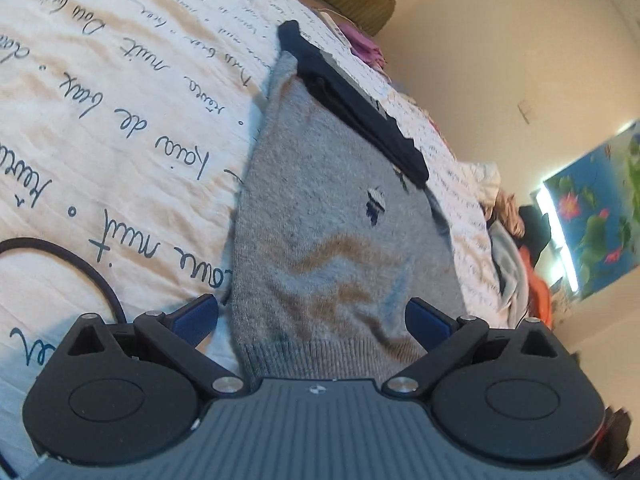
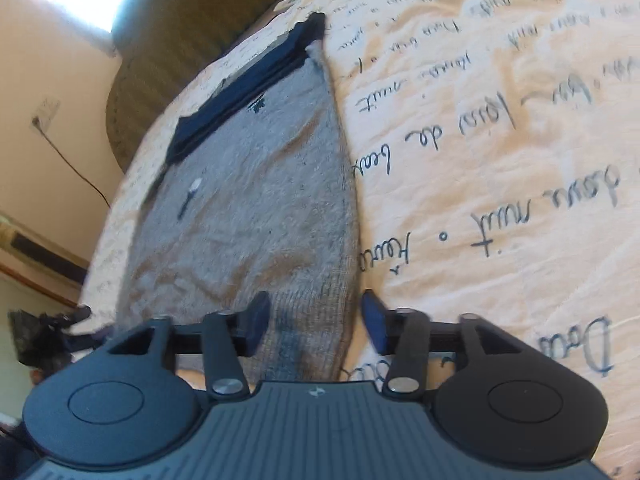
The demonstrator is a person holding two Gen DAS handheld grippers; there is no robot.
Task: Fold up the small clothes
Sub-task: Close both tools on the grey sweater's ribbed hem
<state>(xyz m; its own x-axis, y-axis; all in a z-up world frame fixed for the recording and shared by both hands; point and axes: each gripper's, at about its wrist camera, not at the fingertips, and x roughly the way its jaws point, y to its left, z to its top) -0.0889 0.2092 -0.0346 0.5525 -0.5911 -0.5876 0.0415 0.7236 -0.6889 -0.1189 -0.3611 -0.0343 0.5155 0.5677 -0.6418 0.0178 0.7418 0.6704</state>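
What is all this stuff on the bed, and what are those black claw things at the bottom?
Sweater: one, grey knit with tan patches, flat on the bed.
Dark garment: one, navy, folded, across the sweater's far end.
Bedsheet: one, cream with handwritten script, under everything.
Cable: one, black, on the sheet, left view.
Clothes pile: several, mixed colours, bed's far edge.
Picture: one, blue floral, on the wall.
Left gripper: black, blue pads, open over the sweater's hem.
Right gripper: same, open at the hem's edge.

Your left gripper (image 1: 312,322) & right gripper (image 2: 316,326): black ribbed bodies, blue pads, silver screws, round side discs.
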